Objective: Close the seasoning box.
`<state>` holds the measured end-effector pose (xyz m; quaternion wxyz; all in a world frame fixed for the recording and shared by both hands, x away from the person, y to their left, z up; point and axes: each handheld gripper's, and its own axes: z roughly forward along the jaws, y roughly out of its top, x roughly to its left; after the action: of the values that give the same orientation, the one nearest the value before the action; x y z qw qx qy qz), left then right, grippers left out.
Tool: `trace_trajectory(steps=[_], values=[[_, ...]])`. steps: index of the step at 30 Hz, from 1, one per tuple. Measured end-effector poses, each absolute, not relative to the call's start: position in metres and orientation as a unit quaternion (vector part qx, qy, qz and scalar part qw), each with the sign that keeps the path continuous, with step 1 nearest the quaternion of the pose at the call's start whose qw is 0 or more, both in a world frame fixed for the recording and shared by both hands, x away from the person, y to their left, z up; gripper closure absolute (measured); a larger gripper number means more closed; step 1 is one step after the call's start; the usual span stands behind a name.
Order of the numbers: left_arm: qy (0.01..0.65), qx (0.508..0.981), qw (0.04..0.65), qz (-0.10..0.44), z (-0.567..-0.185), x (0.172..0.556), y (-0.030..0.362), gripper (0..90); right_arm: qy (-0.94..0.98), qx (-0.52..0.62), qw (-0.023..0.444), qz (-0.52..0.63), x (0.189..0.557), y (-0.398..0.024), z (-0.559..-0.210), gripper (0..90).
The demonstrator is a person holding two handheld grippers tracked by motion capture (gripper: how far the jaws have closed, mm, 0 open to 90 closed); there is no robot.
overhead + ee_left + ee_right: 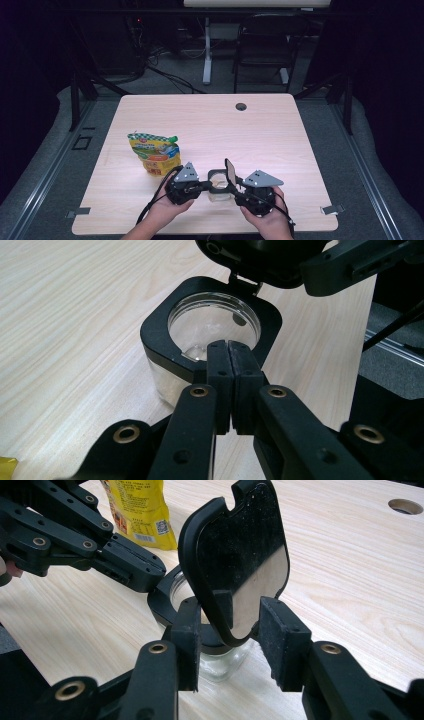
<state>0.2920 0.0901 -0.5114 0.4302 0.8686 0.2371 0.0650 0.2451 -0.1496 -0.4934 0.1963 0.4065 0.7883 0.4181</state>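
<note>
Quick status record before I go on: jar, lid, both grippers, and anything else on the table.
jar: clear glass jar with black square collar, upright on the wooden table, looks empty
lid: black hinged lid, swung up, standing open
left gripper: left gripper shut on the collar's near rim
right gripper: right gripper jaws either side of the lid's free edge, a gap showing at the right-hand pad, not clamped
other item: yellow pouch with green cap, left of the jar, untouched
hands: one on each gripper, near the table's front edge
</note>
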Motion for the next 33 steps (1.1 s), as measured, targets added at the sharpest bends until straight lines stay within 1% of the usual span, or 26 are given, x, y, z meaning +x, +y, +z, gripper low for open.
trace_trajectory(steps=[3,7,10,19,21,23,25,28,33], values=[[0.237,0.869,0.430,0.065,-0.511,0.292,0.090,89.0,0.786,0.411,0.196,0.417,0.244,-0.151,-0.492,63.1],[0.236,0.869,0.429,0.065,-0.511,0.291,0.089,89.0,0.778,0.425,0.187,0.423,0.244,-0.159,-0.490,66.8],[0.234,0.870,0.430,0.063,-0.511,0.291,0.088,89.2,0.774,0.432,0.193,0.420,0.244,-0.163,-0.490,68.2],[0.232,0.870,0.430,0.061,-0.511,0.290,0.087,89.0,0.759,0.461,0.186,0.421,0.248,-0.170,-0.491,70.8],[0.237,0.869,0.431,0.054,-0.511,0.291,0.087,85.6,0.756,0.465,0.180,0.423,0.248,-0.171,-0.492,70.0],[0.239,0.868,0.431,0.056,-0.510,0.290,0.087,84.5,0.753,0.462,0.178,0.433,0.249,-0.170,-0.493,63.9],[0.240,0.869,0.428,0.061,-0.509,0.291,0.087,83.1,0.752,0.459,0.179,0.437,0.250,-0.166,-0.495,61.6],[0.247,0.866,0.431,0.065,-0.509,0.292,0.091,81.3,0.757,0.452,0.198,0.428,0.253,-0.160,-0.499,61.3],[0.261,0.860,0.431,0.072,-0.507,0.294,0.102,77.4,0.756,0.453,0.202,0.428,0.258,-0.157,-0.503,62.8]])
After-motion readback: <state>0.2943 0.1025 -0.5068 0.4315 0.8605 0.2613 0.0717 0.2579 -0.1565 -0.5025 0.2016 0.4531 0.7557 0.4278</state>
